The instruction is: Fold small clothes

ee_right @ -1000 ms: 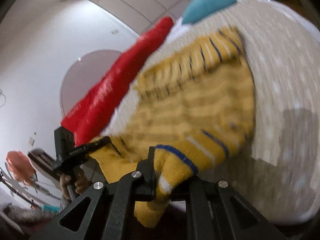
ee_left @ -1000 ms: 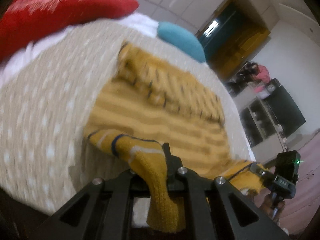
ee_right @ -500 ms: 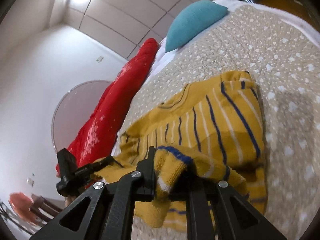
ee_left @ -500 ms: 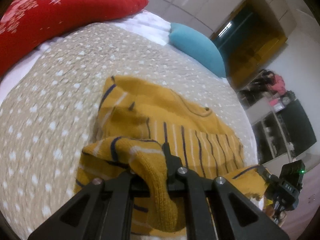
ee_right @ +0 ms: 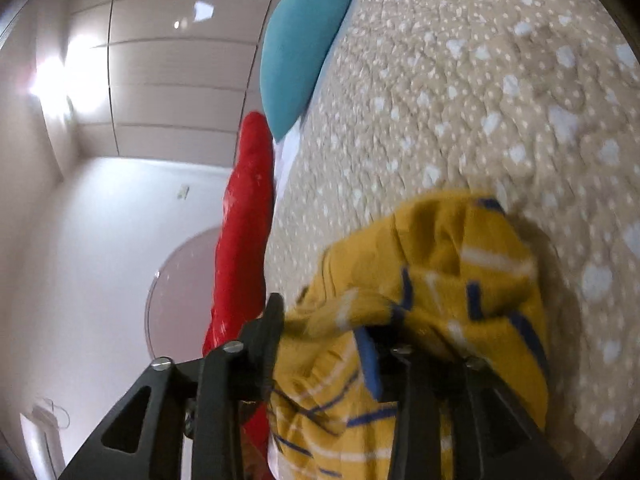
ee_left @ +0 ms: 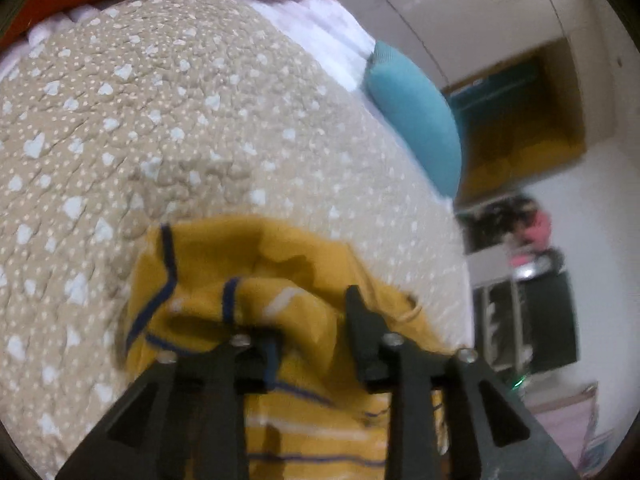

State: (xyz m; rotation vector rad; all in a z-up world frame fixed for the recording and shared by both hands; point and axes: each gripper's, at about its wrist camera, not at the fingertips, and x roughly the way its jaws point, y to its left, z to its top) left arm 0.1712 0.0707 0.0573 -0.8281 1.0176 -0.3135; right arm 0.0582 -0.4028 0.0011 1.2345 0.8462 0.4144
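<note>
Your left tongs (ee_left: 310, 330) and right tongs (ee_right: 334, 330) both stand spread; the mustard striped sweater (ee_left: 280, 280) lies bunched between their fingers on the dotted bedspread (ee_left: 140, 120), near a teal pillow (ee_right: 298, 52).

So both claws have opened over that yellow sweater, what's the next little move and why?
Probably draw both grippers straight back. The left gripper and right gripper stand open, and the yellow sweater lies bunched on the dotted bedspread with cloth still between the fingers, so backing out should avoid dragging the fold.
</note>
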